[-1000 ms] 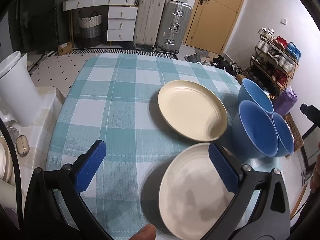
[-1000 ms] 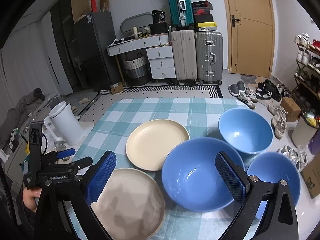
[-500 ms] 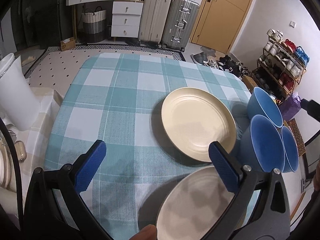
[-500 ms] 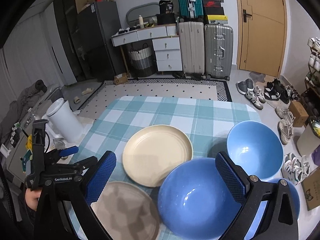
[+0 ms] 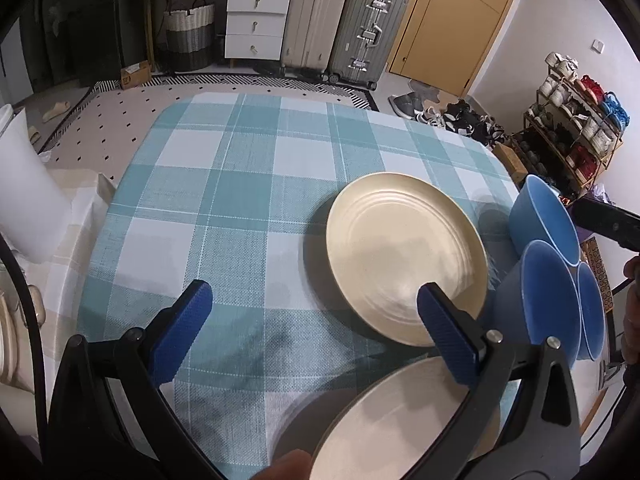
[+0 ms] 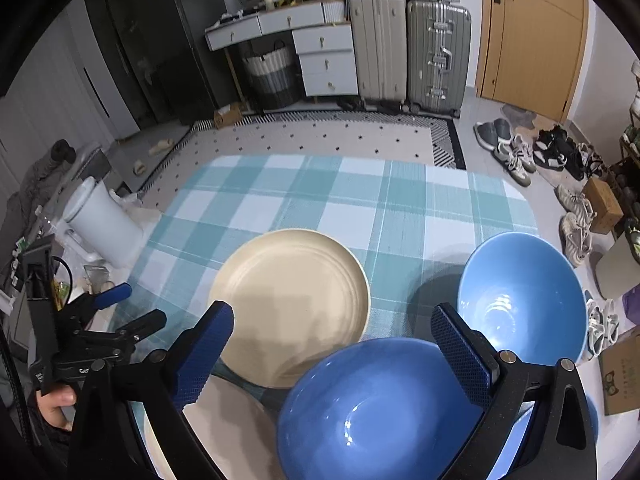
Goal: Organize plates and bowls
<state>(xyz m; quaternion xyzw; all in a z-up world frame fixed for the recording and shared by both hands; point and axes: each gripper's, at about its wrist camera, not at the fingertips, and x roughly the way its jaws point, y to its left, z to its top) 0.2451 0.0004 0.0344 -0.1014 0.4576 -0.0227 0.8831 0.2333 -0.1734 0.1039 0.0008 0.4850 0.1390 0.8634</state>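
Plates and bowls are sitting together on the right half of a table (image 5: 224, 200) covered with a blue-and-white checked cloth. One cream plate (image 5: 404, 256) is lying flat toward the middle, and a second plate (image 5: 400, 416), paler and greyer, is lying at the near edge, just beside it; from the left wrist view their rims seem to be almost touching, though the gripper is hiding the gap. Three blue bowls are standing to the right of the plates: a far bowl (image 6: 520, 296) sitting apart from the rest, a large near bowl (image 6: 376, 408) close to both plates, and a third bowl (image 5: 592, 312) at the far right, mostly hidden behind the large one. The left gripper (image 5: 316, 332) is hovering above the cloth with its blue-padded fingers (image 5: 182, 332) spread wide and nothing between them, the cream plate showing just past its right finger. The right gripper (image 6: 332, 356) is hovering over the large near bowl, its fingers (image 6: 460, 356) also spread wide and holding nothing. A hand (image 6: 56, 400) is gripping the handle of the left gripper at the left edge of the right wrist view. A white bin (image 6: 104, 228) is standing on the floor to the left of the table, and two suitcases (image 6: 412, 48) are standing against the far wall beside a wooden door (image 6: 532, 36).
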